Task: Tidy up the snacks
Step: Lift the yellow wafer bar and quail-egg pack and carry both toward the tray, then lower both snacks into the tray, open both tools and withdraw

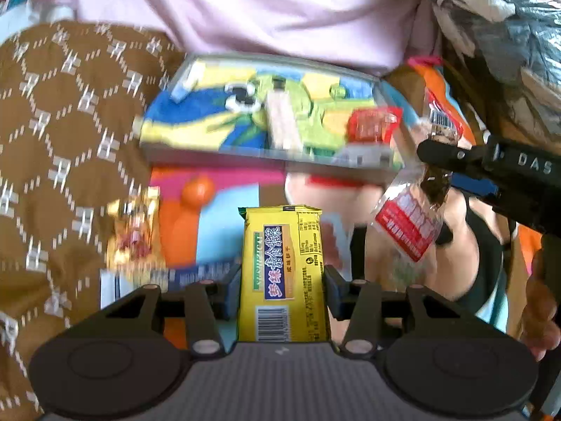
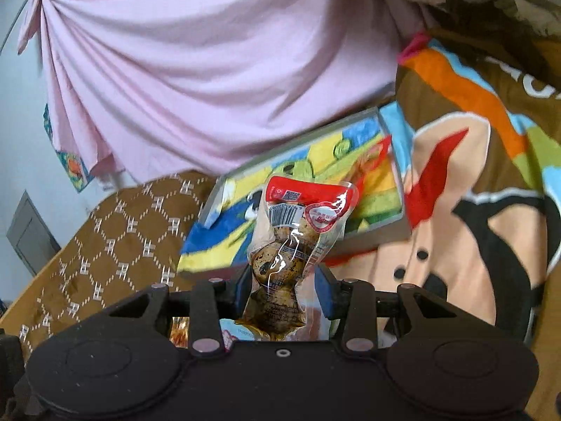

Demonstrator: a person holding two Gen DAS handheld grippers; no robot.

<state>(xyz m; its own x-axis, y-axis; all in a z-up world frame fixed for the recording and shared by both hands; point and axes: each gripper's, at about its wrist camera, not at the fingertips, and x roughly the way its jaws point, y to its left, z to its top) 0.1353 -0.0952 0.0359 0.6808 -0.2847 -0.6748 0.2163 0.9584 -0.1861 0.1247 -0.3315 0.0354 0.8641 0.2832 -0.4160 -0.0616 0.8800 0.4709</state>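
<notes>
Left gripper (image 1: 283, 280) clamped on yellow biscuit pack (image 1: 283, 273), upright between the fingers. Right gripper (image 2: 285, 289) clamped on clear quail egg pouch (image 2: 294, 245), red end up. Both held above cartoon blanket (image 2: 455, 245), near the colourful tray (image 1: 245, 105), which holds a red packet (image 1: 373, 124) and a pale bar (image 1: 280, 119)

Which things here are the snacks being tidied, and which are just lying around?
For the job:
yellow cracker packet in left tool
quail egg pouch in right tool
colourful tray

Just lying about:
pink cloth
brown patterned cover
cartoon blanket
</notes>
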